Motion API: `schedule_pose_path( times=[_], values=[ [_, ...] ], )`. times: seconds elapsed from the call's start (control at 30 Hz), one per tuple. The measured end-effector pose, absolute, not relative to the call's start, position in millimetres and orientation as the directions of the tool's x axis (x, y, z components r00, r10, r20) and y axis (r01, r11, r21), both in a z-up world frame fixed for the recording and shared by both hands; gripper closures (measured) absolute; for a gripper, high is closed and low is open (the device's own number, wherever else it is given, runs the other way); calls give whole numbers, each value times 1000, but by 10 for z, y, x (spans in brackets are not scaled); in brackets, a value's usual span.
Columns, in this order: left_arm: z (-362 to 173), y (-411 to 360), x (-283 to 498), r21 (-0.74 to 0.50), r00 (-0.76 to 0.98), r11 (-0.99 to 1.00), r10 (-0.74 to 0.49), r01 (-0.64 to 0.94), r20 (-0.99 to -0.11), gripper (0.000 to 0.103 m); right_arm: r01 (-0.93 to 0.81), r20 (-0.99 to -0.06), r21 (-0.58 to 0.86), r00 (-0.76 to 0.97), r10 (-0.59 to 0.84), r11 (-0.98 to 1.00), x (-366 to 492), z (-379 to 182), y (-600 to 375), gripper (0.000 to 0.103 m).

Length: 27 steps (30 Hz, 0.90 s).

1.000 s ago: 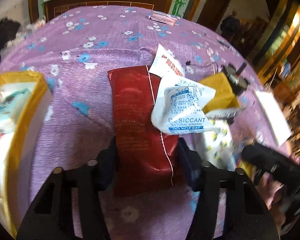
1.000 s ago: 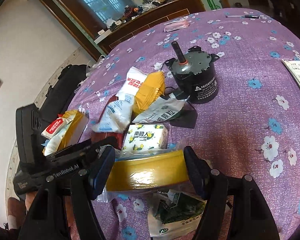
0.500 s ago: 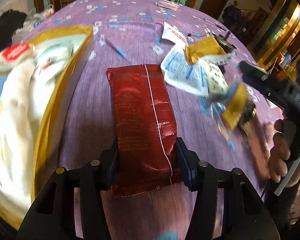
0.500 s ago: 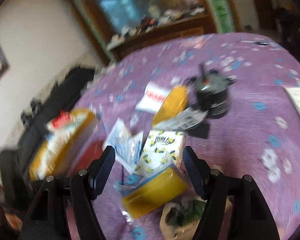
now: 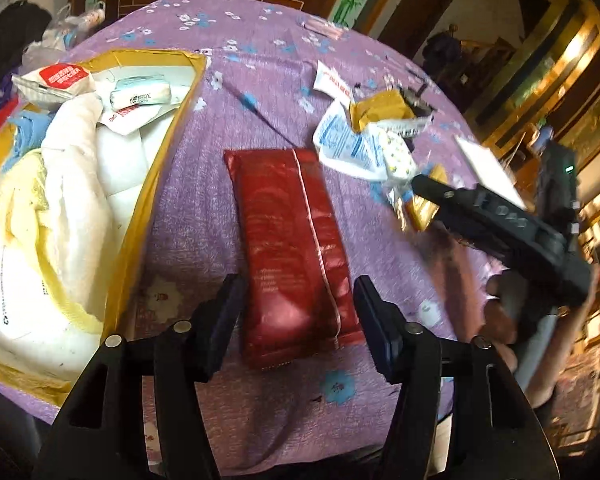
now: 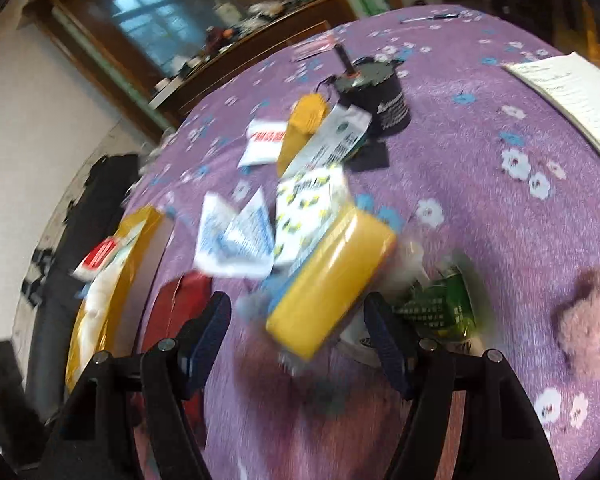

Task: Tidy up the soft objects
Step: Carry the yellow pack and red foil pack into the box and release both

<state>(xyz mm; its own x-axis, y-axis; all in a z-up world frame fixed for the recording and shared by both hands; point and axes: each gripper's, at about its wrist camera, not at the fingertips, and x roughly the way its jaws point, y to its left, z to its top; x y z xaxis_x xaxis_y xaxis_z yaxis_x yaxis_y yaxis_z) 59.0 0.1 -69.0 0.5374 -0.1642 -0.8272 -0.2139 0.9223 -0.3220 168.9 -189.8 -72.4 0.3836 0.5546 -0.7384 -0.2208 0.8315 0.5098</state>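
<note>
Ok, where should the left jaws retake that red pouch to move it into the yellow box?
Across the near end of the red pouch, jaws on its two long edges, coming from the near short end. It lies flat, lengthwise away from the left gripper, whose opening jaws already straddle it.

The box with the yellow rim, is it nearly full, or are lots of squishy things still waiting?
Partly done. The box already holds cloths and a few small packets. The left gripper is opening around the red pouch, which lies on the tablecloth beside the box. The right gripper stands open by the yellow sponge. That, the packet pile and the pink plush toy are left.
</note>
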Motion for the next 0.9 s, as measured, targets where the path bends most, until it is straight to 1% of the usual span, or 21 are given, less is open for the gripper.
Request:
schedule_pose_path(
  times=[0.03,0.07,0.1,0.17,0.2,0.23,0.27,0.37,0.43,0.47,0.57,0.63,0.77,0.9],
  values=[
    [-707,11,625,-324,539,921,-165,-214,-826,42,-206,-737,514,391,552,832,1725,-726,-1884,34],
    [-735,4,686,-306,531,927,-151,-216,-834,42,-200,-737,509,402,544,837,1731,-715,-1868,37],
    [-759,-20,764,-278,522,936,-129,-218,-843,42,-189,-747,489,415,520,852,1737,-719,-1851,40],
    [-820,-103,913,-206,505,956,-74,-210,-860,42,-170,-760,456,437,482,873,1696,-731,-1852,51],
    [-862,-142,980,-170,489,962,-46,-213,-871,42,-166,-762,448,442,473,878,1670,-732,-1857,54],
    [-903,-175,1044,-149,478,966,-31,-211,-878,37,-162,-762,446,448,468,880,1652,-733,-1855,59],
    [-933,-192,1093,-144,476,967,-28,-210,-879,32,-156,-757,452,454,471,878,1631,-739,-1875,63],
    [-988,-215,1141,-118,467,967,0,-224,-884,31,-165,-729,487,463,503,858,1577,-766,-1934,67],
    [-984,-186,1100,-145,487,961,-13,-235,-873,34,-195,-699,508,476,534,839,1505,-749,-1965,69],
    [-980,-166,1077,-161,497,957,-20,-242,-868,40,-221,-676,522,481,558,824,1465,-722,-1973,69],
    [-952,-73,1004,-214,518,941,-49,-262,-854,51,-318,-618,513,508,600,798,1348,-620,-1918,69],
    [-933,-39,968,-240,535,934,-64,-266,-843,55,-354,-598,509,510,618,785,1319,-594,-1891,69],
    [-859,4,867,-315,561,910,-117,-270,-820,56,-402,-562,516,508,653,757,1280,-555,-1847,69],
    [-751,-17,743,-333,576,909,-136,-252,-806,56,-432,-538,525,499,679,733,1284,-542,-1844,69]
  ],
)
